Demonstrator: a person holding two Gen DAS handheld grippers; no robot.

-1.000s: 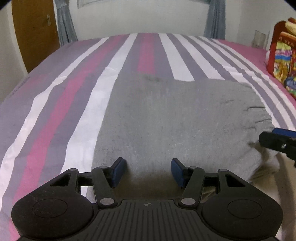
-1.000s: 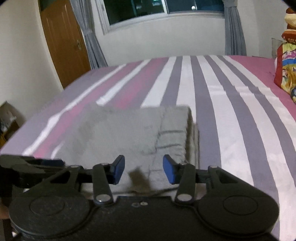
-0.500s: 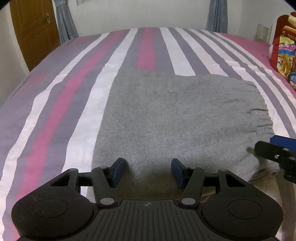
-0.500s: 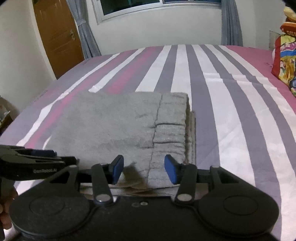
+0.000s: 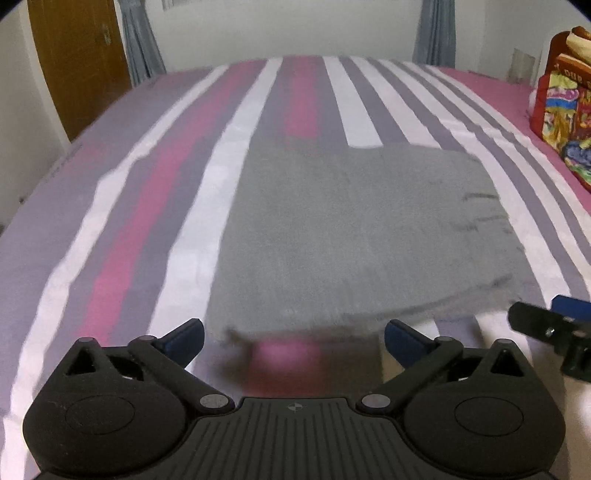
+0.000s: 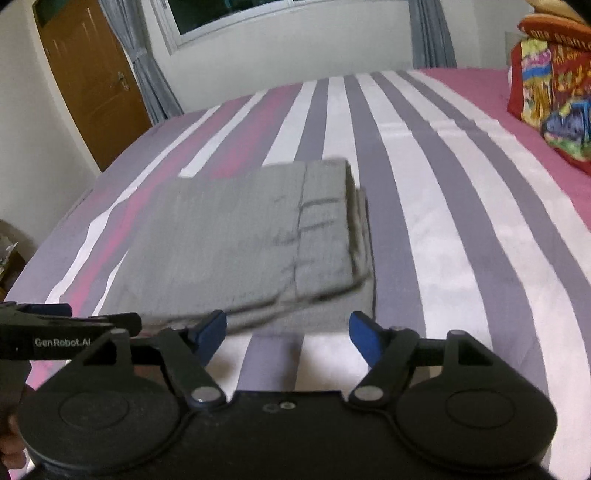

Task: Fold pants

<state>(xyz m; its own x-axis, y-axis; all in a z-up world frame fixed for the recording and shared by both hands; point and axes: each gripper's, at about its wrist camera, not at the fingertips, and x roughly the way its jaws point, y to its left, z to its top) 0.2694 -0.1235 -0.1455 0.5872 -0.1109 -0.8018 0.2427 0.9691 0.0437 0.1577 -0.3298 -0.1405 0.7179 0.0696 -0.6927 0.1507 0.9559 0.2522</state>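
The grey pants (image 5: 362,229) lie folded into a flat rectangle on the striped bed (image 5: 110,229). In the right wrist view the pants (image 6: 236,240) show their gathered waistband (image 6: 325,221) on the right side, with layers stacked at that edge. My left gripper (image 5: 293,339) hovers just short of the pants' near edge. Its jaws are opening wide, with only bedsheet between them. My right gripper (image 6: 287,330) also sits just before the near edge, jaws opening and nothing between them. Each gripper shows in the other's view: the right gripper (image 5: 554,325) and the left gripper (image 6: 55,332).
A colourful red bag or cushion (image 5: 565,110) stands at the bed's right side (image 6: 546,92). A brown door (image 6: 92,81) and grey curtains (image 6: 147,74) are at the far left, and a window (image 6: 277,11) is behind the bed. Striped sheet stretches right of the pants.
Both grippers have drawn back from the pants' near edge, and their jaws have spread much wider. The pants now lie flat with bare sheet showing in front of them.
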